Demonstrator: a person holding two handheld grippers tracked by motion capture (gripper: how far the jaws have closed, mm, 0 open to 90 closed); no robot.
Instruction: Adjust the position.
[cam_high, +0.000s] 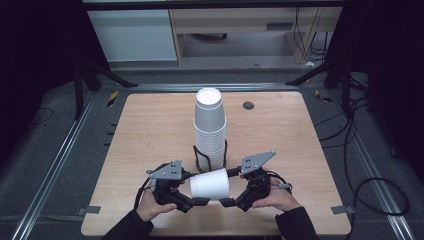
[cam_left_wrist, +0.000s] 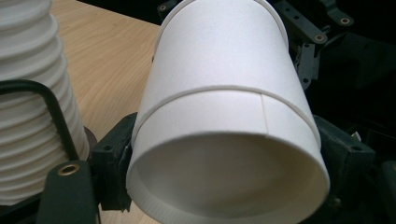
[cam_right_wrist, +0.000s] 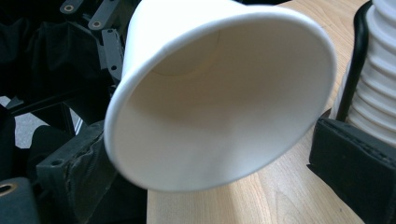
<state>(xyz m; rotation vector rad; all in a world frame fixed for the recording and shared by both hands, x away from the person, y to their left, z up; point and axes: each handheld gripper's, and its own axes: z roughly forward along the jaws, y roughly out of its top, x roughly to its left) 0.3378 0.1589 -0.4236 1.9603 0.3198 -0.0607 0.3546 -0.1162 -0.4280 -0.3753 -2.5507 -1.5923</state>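
High view: cup stack (cam_high: 210, 127) stands in black holder (cam_high: 198, 157).

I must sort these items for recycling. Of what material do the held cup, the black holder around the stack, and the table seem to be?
Held cup: probably paper, matte white; a glued side seam and rolled rim show.
Black holder: looks like bent wire, likely coated metal; thin dark loops.
Table: wood-grain top, possibly laminate; light streaks, smooth finish.
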